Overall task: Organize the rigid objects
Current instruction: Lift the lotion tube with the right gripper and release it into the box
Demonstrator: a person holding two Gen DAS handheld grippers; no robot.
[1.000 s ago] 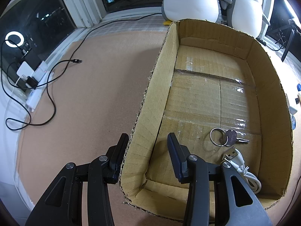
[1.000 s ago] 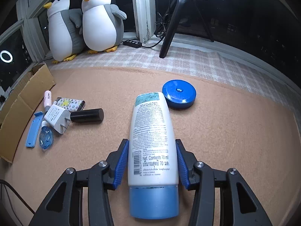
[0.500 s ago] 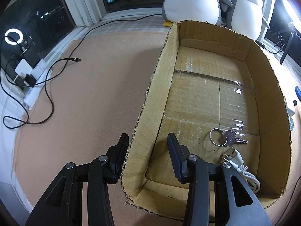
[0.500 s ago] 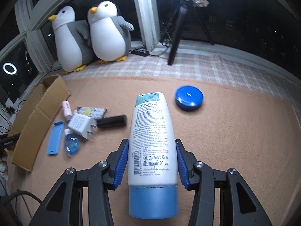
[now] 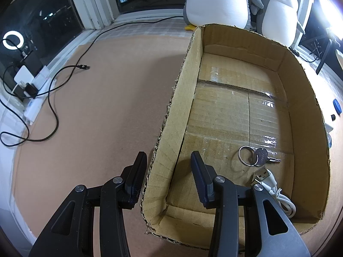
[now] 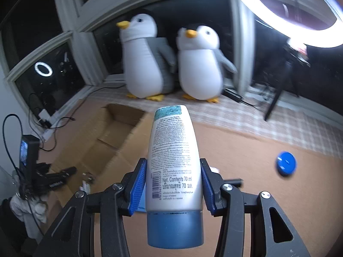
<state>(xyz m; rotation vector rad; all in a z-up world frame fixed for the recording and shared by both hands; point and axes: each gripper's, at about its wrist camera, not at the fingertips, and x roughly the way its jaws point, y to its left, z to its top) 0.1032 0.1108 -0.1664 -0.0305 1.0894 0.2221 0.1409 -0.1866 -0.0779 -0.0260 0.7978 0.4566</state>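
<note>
My right gripper (image 6: 173, 172) is shut on a white lotion tube with a blue cap (image 6: 173, 162) and holds it up in the air, pointing toward the cardboard box (image 6: 111, 143). My left gripper (image 5: 169, 169) is open and straddles the box's left wall (image 5: 171, 128) near its front corner, one finger outside and one inside. Inside the box lie a key on a ring (image 5: 258, 156) and a white USB cable (image 5: 276, 192).
Two plush penguins (image 6: 171, 60) stand behind the box. A blue round lid (image 6: 286, 163) lies on the brown mat at the right. A black cable (image 5: 53, 107) and power strip (image 5: 32, 90) lie at the left. A tripod (image 6: 278, 92) and ring light (image 6: 285, 12) stand at the back right.
My right gripper has lifted the tube and swung left, from over the small items on the mat toward the box and penguins. My left gripper has stayed on the box wall.
</note>
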